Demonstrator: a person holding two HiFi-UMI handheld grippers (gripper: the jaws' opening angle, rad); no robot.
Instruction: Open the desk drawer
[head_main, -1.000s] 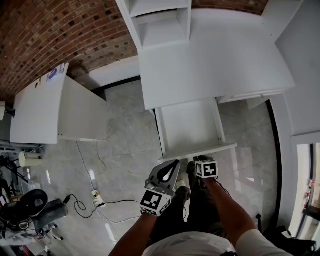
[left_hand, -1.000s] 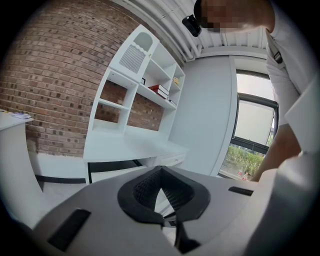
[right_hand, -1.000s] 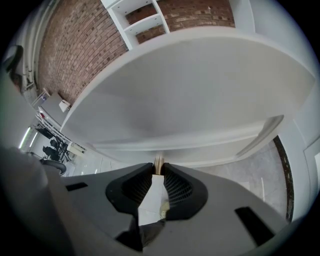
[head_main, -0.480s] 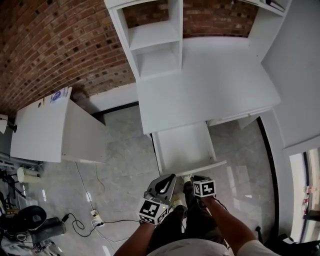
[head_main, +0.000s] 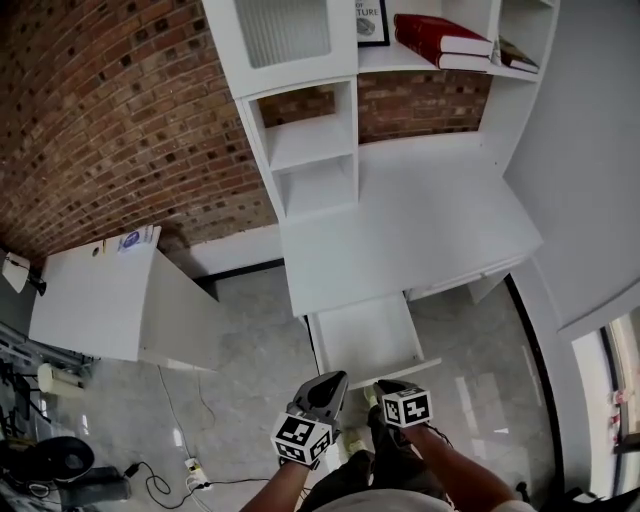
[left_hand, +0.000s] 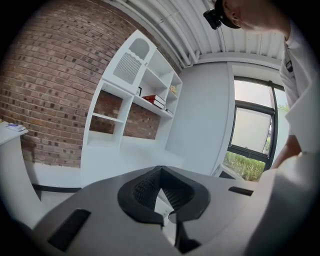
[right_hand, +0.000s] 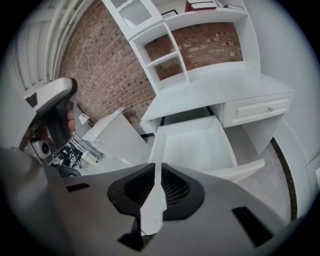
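The white desk drawer (head_main: 365, 338) stands pulled out from under the desk top (head_main: 420, 220), its inside bare (right_hand: 197, 145). Both grippers hang in front of it, above the floor and apart from its front panel (head_main: 378, 371). My left gripper (head_main: 335, 379) points nearly level toward the shelf unit, and its jaw tips (left_hand: 161, 169) meet with nothing between them. My right gripper (head_main: 386, 386) tilts down over the drawer. Its jaws (right_hand: 154, 165) are closing, with a narrow slit left and nothing between them.
A small shut drawer (right_hand: 257, 110) sits at the desk's right. The shelf unit (head_main: 300, 140) with red books (head_main: 440, 35) rises behind the desk, against a brick wall. A low white cabinet (head_main: 100, 300) stands left, cables (head_main: 195, 465) lie on the floor, and a window (left_hand: 250, 130) is right.
Both grippers have risen away from the drawer front, the right one more. The head view has tipped up and now takes in the upper shelves. The drawer stays pulled out.
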